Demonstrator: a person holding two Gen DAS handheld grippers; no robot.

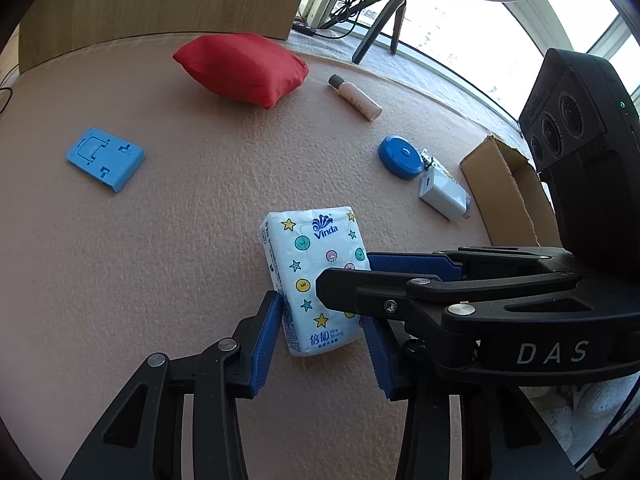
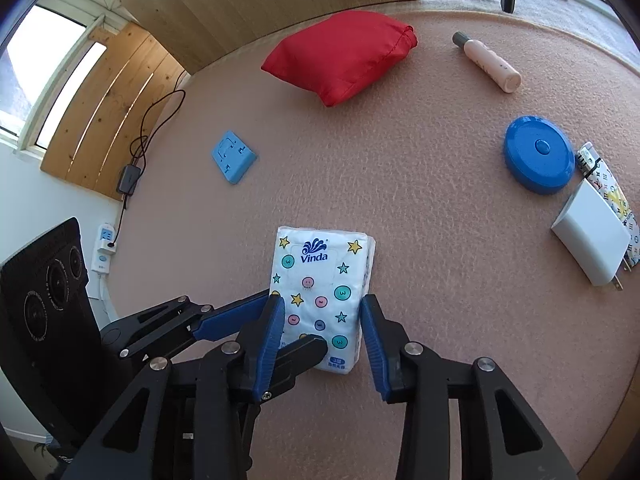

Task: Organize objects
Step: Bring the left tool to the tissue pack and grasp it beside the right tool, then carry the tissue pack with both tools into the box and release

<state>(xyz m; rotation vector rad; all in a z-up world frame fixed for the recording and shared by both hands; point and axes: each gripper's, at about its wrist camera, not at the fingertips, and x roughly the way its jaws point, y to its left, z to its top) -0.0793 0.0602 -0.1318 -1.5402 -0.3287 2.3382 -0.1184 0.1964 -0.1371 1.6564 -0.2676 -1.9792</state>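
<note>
So the whole thing sits on a pinkish felt-covered table next to a bright window, with a wood panel behind it. From the left wrist cam: the Vinda tissue pack lies flat near the front middle of the table, and the left gripper has its blue fingers spread on either side of the pack's near end, left pad just about touching the edge, so it's apart and not squeezing anything. The right gripper reaches in from the right, one black finger crossing over the pack's top and the blue one alongside its right edge. Further back there's a red pouch, a light blue plastic stand off to the left, a small pink bottle lying down, a round blue tape measure with a white charger just beside it, and a cardboard box at the right edge. Right wrist cam: same table, and here the right gripper straddles the near end of the tissue pack, jaws open, pads close to both long edges but not clamped. The left gripper pokes in from the left, its black finger lying across the pack's lower corner. Red pouch, blue stand, bottle, tape measure and charger all sit well apart from the pack, and there's a patterned card-looking thing tucked under the charger.
</note>
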